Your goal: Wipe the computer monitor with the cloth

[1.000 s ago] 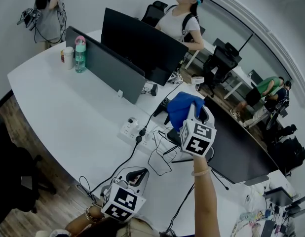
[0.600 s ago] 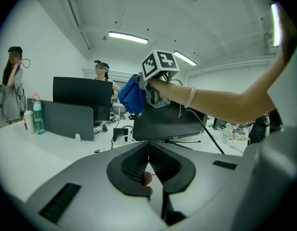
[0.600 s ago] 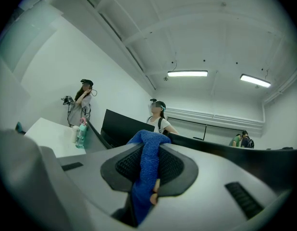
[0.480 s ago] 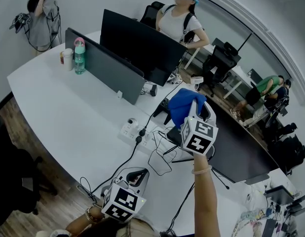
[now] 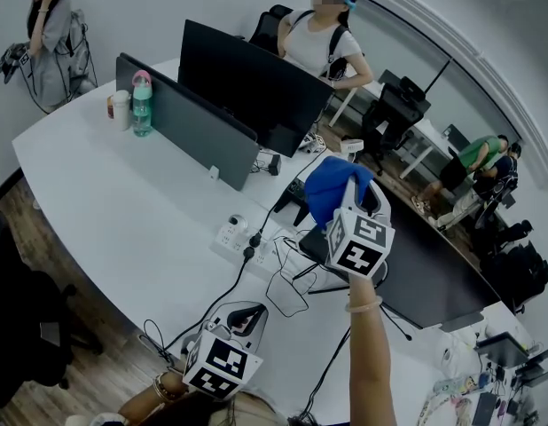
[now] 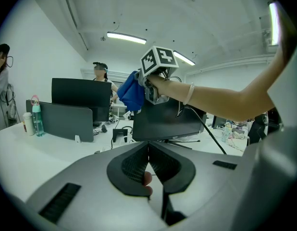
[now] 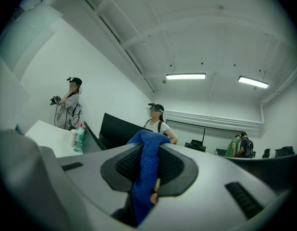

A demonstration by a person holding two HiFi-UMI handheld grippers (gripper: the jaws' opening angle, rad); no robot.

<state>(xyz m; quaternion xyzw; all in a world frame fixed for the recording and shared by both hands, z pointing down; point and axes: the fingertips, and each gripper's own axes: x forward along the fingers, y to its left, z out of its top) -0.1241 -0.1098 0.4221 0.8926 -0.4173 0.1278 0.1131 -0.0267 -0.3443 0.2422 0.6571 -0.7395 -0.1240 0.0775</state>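
At the bottom centre of the head view, the left gripper (image 5: 242,316) is held low over the white desk (image 5: 105,202), its jaws pressed together with nothing between them. Higher, at mid-frame, the right gripper (image 5: 352,192) is lifted, its jaws clamped on the blue cloth (image 5: 330,189), which is bunched by the left end of the computer monitor (image 5: 434,269); contact cannot be judged. Beyond, a second monitor (image 5: 256,82) and a bottle (image 5: 143,103) are seen toward the upper left.
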